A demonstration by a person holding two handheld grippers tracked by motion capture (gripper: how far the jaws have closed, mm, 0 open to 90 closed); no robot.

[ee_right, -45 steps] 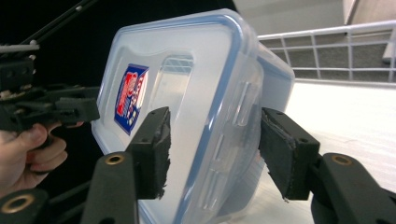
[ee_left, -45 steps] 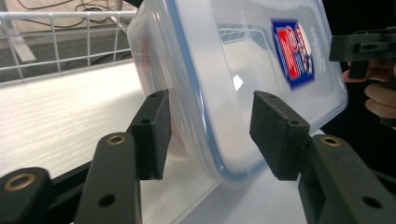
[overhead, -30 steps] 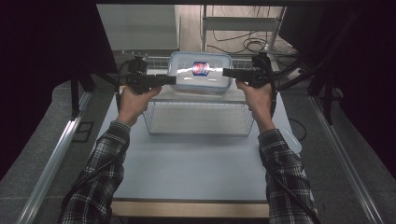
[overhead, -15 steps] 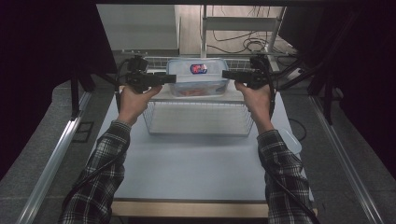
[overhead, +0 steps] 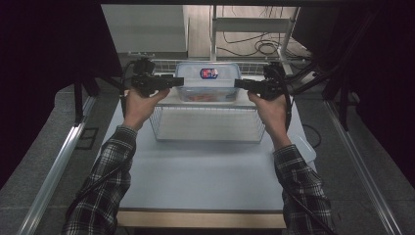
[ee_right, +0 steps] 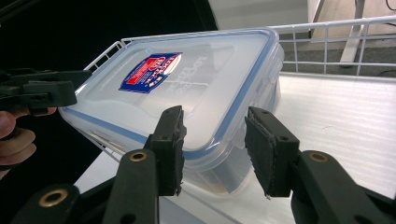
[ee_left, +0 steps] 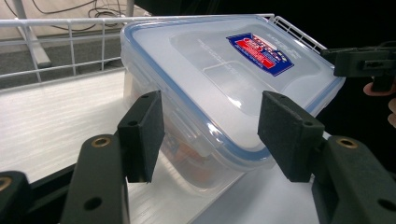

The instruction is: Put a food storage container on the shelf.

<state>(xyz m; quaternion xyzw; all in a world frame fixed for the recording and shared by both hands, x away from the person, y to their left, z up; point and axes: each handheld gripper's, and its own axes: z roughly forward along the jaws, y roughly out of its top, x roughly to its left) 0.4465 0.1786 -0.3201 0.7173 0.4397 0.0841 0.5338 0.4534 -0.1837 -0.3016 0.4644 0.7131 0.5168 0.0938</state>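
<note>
White table (overhead: pixel 205 166) carried a box (overhead: pixel 208 81), long axis running hand to hand; left gripper (overhead: pixel 172 82) gaped at one end, right gripper (overhead: pixel 240 83) was narrowing around the other, neither gripping.

Cables (overhead: pixel 262 46) lie on the floor beyond the white table (overhead: pixel 205 171).

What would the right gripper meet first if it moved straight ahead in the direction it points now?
Most likely the plastic box. The right gripper points at the near corner of the box, which lies just ahead between its open jaws. How close the corner is cannot be told exactly, but nothing else stands in between.
</note>
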